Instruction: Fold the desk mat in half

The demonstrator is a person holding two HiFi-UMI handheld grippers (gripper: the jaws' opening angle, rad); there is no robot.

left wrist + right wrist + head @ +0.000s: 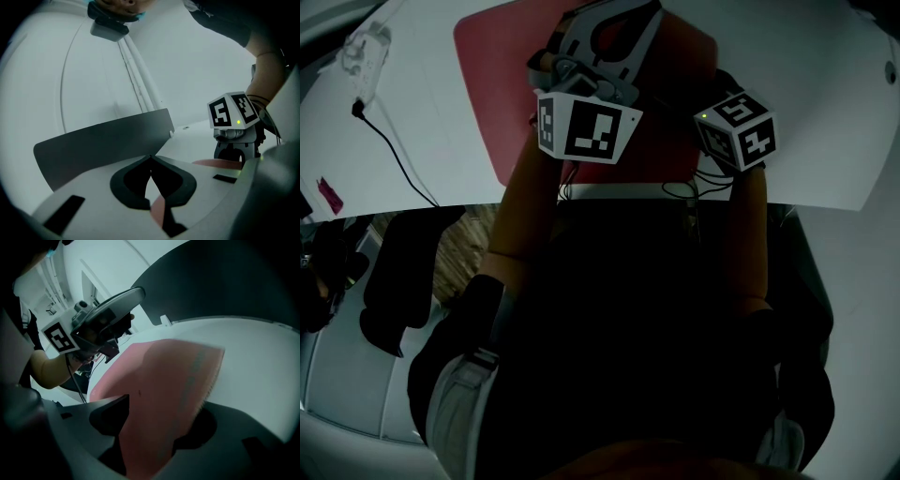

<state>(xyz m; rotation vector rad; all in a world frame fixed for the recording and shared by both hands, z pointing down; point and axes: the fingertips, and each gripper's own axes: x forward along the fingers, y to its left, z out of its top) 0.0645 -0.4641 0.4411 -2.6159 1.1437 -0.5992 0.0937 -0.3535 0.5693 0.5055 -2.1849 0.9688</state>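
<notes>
Now, from the left: see a black cable [394,150] lying loose on the white table [825,112]. Find the left gripper [151,161] next, jaws pressed tip to tip with a sliver of the red desk mat [497,94] nipped low between them. Note the mat spread over the table's middle, its near edge raised off the surface. Find the right gripper [159,427] last, clamped on that raised edge.

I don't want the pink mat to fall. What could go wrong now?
The desk mat is lifted and bending in the right hand-held gripper, so it might slip out. The left hand-held gripper is close beside it, jaws together, so the two could bump. Either way, the fold may end up crooked.
</notes>
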